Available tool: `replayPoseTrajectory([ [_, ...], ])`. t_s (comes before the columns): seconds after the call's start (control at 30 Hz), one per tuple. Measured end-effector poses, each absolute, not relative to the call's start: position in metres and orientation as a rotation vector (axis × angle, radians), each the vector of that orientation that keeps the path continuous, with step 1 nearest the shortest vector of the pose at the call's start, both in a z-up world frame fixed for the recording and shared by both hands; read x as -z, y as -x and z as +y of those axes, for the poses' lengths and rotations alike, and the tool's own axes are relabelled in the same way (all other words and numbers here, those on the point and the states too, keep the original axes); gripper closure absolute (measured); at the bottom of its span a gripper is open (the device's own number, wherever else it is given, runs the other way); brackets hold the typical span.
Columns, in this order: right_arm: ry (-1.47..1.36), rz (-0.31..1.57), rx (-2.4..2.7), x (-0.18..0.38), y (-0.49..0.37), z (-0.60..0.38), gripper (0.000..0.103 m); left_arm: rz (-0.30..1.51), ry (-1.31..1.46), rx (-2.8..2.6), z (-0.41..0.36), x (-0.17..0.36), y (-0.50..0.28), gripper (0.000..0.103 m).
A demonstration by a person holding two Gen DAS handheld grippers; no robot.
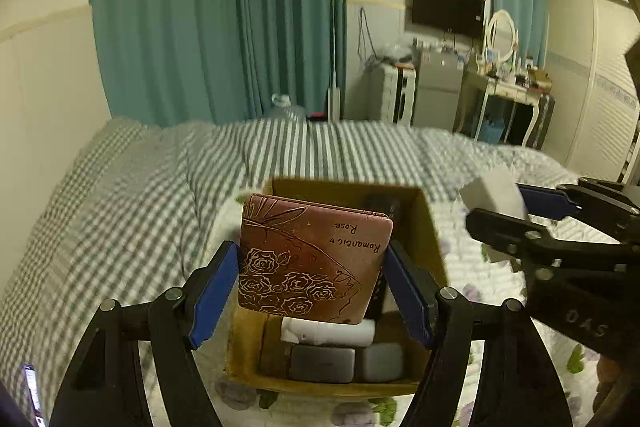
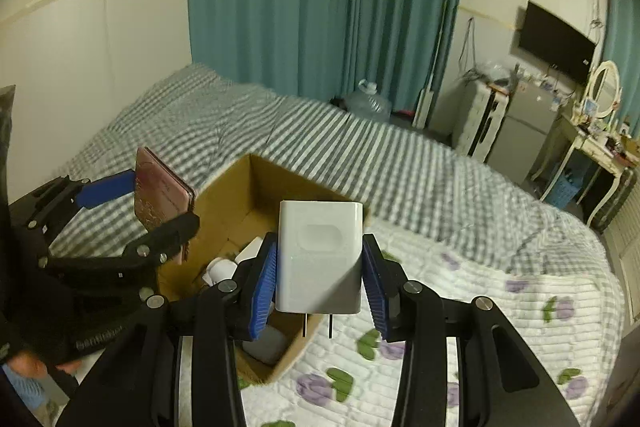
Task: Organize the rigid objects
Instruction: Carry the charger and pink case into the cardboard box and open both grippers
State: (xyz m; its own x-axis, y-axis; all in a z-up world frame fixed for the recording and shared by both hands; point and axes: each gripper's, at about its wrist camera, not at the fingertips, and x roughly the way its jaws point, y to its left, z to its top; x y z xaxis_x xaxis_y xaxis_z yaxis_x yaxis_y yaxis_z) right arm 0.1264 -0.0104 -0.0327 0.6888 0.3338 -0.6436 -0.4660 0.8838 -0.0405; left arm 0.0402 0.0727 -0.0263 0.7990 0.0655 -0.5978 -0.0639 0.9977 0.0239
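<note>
My left gripper is shut on a pink rose-printed case marked "Romantic Rose", held above an open cardboard box on the bed. The box holds a white tube and two grey cases. My right gripper is shut on a white plug charger, prongs down, over the box's near right corner. The right gripper with the charger also shows in the left wrist view, right of the box. The left gripper with the pink case shows at the left in the right wrist view.
The box sits on a bed with a grey checked blanket and a white flowered quilt. Teal curtains, a water jug, a fridge and a dressing table stand beyond the bed.
</note>
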Motion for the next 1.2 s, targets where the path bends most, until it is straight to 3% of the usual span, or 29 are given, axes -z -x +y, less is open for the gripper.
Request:
replayPoseTrajectory([
  [0.3,0.219,0.770,-0.418,0.091,-0.184,0.004,0.063,0.740,-0.060,-0.063,0.078,0.083,-0.067,0.029],
  [0.67,0.246,0.784,-0.442,0.112,-0.198,0.022,0.063,0.812,-0.079,-0.028,0.070,0.111,-0.082,0.029],
  [1.0,0.213,0.802,-0.424,0.106,-0.194,0.016,0.063,0.803,-0.059,-0.025,0.069,0.110,-0.080,0.026],
  [1.1,0.198,0.784,-0.424,0.096,-0.191,0.010,0.054,0.789,-0.044,-0.030,0.070,0.101,-0.078,0.026],
  [1.2,0.192,0.749,-0.404,0.079,-0.185,0.003,0.051,0.790,-0.033,-0.047,0.073,0.093,-0.077,0.026],
])
